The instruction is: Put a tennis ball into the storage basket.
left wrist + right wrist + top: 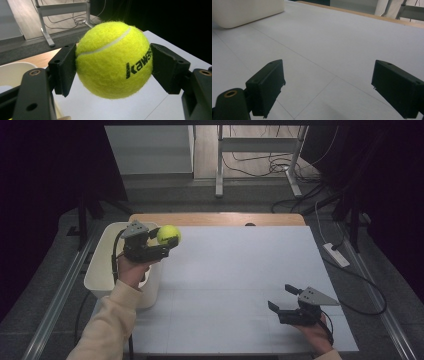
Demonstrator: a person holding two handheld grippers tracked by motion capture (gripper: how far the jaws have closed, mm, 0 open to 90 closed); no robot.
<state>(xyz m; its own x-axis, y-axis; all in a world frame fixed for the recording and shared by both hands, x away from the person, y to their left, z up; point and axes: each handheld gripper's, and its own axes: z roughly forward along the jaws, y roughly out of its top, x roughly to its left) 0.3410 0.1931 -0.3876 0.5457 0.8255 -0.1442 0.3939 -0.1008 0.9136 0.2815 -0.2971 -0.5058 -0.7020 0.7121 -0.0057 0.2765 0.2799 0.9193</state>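
A yellow tennis ball (168,234) with black lettering is held above the table's left part, by the right rim of a white bin (102,265). My left gripper (167,239) is shut on it. In the left gripper view the ball (113,60) sits squeezed between both black pads (65,67), off the table surface. Near the front right of the table my right gripper (281,297) stands open, low over the white surface. The right gripper view has its jaws wide apart with nothing between them (328,86).
The white table top (240,270) has a wooden strip (215,218) along its far edge. The bin (247,11) sits at the table's left side. Beyond the table are a metal frame (257,155), cables on the floor and a white power strip (336,255) at the right.
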